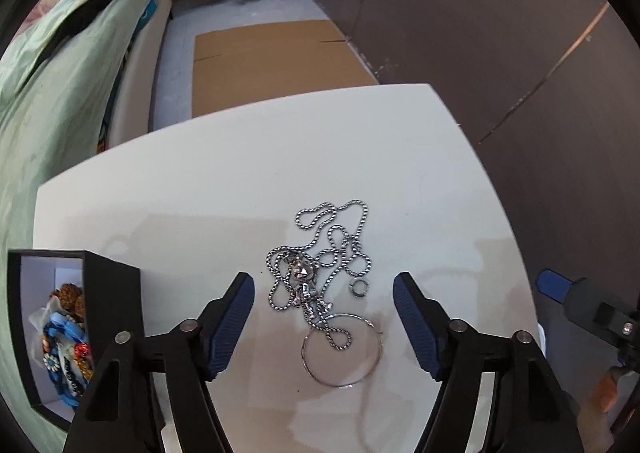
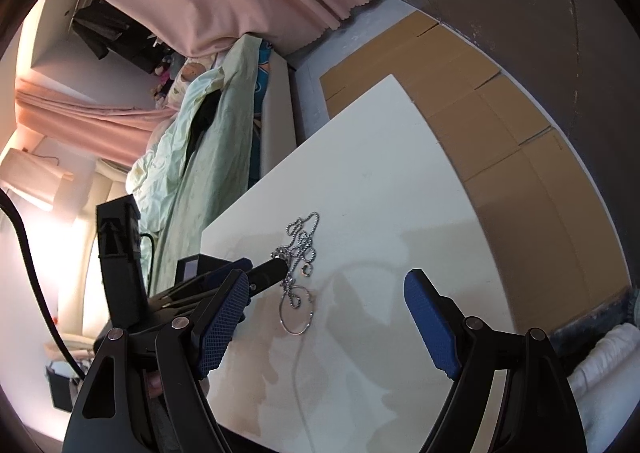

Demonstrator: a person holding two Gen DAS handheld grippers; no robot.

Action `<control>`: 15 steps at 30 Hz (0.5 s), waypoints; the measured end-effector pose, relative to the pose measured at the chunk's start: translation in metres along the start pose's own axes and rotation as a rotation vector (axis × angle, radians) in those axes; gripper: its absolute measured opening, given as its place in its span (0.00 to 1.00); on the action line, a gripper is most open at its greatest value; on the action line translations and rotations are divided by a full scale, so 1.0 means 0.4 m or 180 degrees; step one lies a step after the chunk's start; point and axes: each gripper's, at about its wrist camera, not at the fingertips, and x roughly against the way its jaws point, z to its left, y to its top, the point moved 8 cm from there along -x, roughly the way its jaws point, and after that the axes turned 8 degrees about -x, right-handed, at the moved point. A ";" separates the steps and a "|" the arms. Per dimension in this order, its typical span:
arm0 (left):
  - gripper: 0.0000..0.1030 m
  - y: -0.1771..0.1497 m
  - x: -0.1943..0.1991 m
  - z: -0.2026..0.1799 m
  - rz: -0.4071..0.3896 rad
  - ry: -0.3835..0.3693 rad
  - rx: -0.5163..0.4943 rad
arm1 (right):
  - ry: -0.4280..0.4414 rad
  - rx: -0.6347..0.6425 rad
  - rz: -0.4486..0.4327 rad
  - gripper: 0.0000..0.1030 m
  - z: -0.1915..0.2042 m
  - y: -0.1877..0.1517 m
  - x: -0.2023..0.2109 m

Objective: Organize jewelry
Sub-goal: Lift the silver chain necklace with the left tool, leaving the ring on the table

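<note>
Just left tongs (image 1: pixel 323 289) above chain (image 1: pixel 320 253)

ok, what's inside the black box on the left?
The black box is open and holds a pile of colourful pieces: blue, orange, beaded and one flower-shaped. The near wall hides the bottom, so anything under the pile can't be seen.

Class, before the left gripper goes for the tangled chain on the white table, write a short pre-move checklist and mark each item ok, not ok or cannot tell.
1. Left gripper open, holding nothing: ok.
2. Chain lies between its fingers' line of approach: ok.
3. Chain free of the large hoop: not ok, a loop lies across it.
4. Small ring separate from the chain: cannot tell, it sits right beside a loop.
5. Black box open to receive jewelry: ok, already holding colourful pieces.
6. Right gripper open and off the pile: ok.
</note>
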 end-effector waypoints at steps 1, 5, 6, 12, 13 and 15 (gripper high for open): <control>0.60 0.001 -0.007 0.004 0.0008 0.0068 -0.0007 | 0.0003 -0.0005 -0.0002 0.79 -0.001 0.001 0.001; 0.40 0.000 -0.040 0.011 0.0075 0.0125 0.0003 | 0.0019 0.0013 -0.0003 0.79 0.008 -0.001 0.000; 0.40 0.000 -0.044 0.012 0.0069 0.0159 -0.0004 | 0.0019 0.0022 0.0001 0.79 0.009 -0.002 0.000; 0.19 0.005 -0.039 0.012 0.0043 0.0400 -0.0130 | -0.0013 0.0086 0.0048 0.79 0.017 -0.009 -0.009; 0.17 0.003 -0.036 0.019 0.0036 0.0369 -0.0108 | -0.0024 0.0094 0.0056 0.79 0.017 -0.010 -0.011; 0.17 0.001 -0.030 0.027 0.0034 0.0261 -0.0056 | -0.0055 0.0122 0.0084 0.79 0.019 -0.013 -0.019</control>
